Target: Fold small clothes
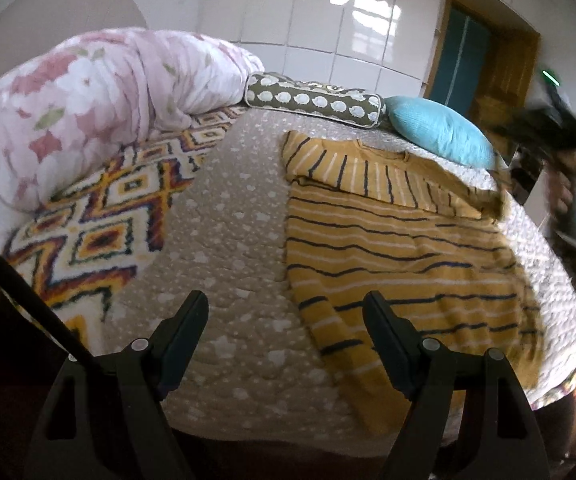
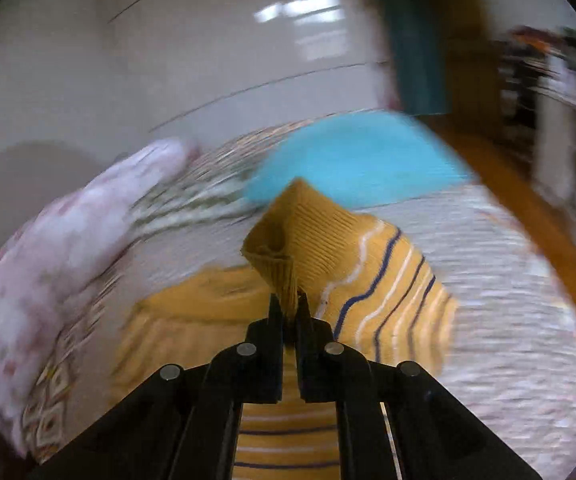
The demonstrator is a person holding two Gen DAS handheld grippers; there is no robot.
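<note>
A mustard-yellow sweater with navy and white stripes (image 1: 400,240) lies spread on the bed, its left sleeve folded across the chest. My left gripper (image 1: 286,306) is open and empty, hovering above the bed just left of the sweater's lower hem. My right gripper (image 2: 289,306) is shut on the ribbed cuff of the sweater (image 2: 284,276) and holds the sleeve lifted above the bed. In the left wrist view the right gripper is a dark blur at the far right edge (image 1: 568,184), so its jaws do not show there.
The bed has a beige quilted cover (image 1: 232,240). A pink floral duvet (image 1: 80,108) and a patterned blanket (image 1: 100,216) lie at the left. A brown bolster (image 1: 312,100) and a blue cushion (image 1: 440,130) sit at the head. A wooden door (image 1: 488,60) stands behind.
</note>
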